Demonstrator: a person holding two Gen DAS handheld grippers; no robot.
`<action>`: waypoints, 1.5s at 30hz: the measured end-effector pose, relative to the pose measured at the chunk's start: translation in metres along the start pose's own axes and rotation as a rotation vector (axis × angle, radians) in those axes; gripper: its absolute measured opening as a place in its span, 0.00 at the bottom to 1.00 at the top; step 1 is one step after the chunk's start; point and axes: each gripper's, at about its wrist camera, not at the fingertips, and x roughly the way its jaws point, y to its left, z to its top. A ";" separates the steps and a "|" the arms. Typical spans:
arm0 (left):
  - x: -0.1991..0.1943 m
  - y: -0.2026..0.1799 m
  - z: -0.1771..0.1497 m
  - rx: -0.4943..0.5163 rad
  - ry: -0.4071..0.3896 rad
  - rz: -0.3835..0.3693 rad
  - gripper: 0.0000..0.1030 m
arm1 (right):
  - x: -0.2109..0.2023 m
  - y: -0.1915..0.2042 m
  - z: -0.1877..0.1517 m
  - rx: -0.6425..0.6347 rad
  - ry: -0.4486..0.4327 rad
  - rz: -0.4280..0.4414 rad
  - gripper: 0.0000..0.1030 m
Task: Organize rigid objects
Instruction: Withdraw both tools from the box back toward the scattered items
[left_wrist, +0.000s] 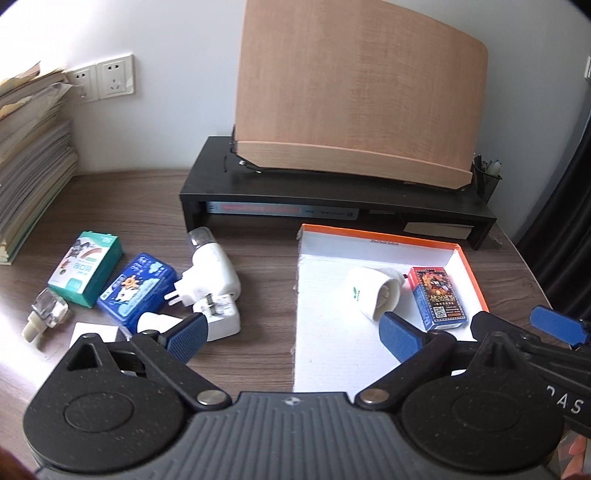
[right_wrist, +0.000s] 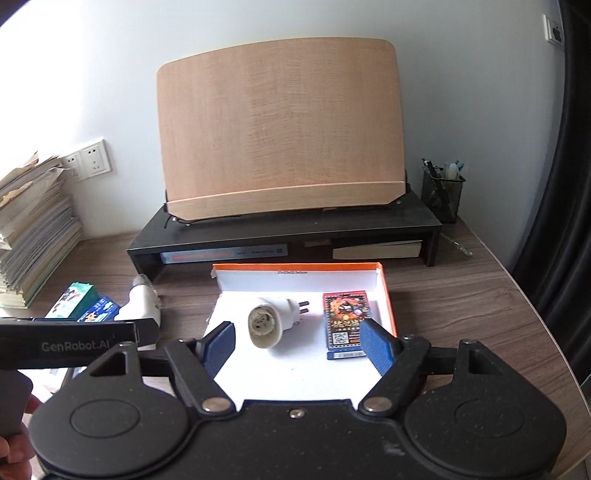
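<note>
One left gripper (right_wrist: 79, 341) reads "GenRobot.AI", jaws spread wide, empty.

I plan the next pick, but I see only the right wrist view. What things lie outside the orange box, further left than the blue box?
Observer: A small clear glass bottle lies on its side, left of the green box.
Operator: Is anything nearer to the left gripper?
Observer: Yes, a white charger with two metal prongs lies just beside one finger of the left gripper.
Operator: Does that gripper hold something?
Observer: No, its jaws stand wide open and grip nothing.
</note>
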 end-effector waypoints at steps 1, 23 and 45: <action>-0.002 0.003 -0.001 -0.006 -0.002 0.003 0.99 | -0.001 0.003 0.000 -0.006 -0.001 0.005 0.86; -0.037 0.076 -0.008 -0.128 -0.023 0.109 1.00 | 0.001 0.079 0.004 -0.097 0.005 0.129 0.86; -0.043 0.130 -0.019 -0.174 -0.022 0.164 1.00 | 0.014 0.139 0.002 -0.176 0.026 0.205 0.87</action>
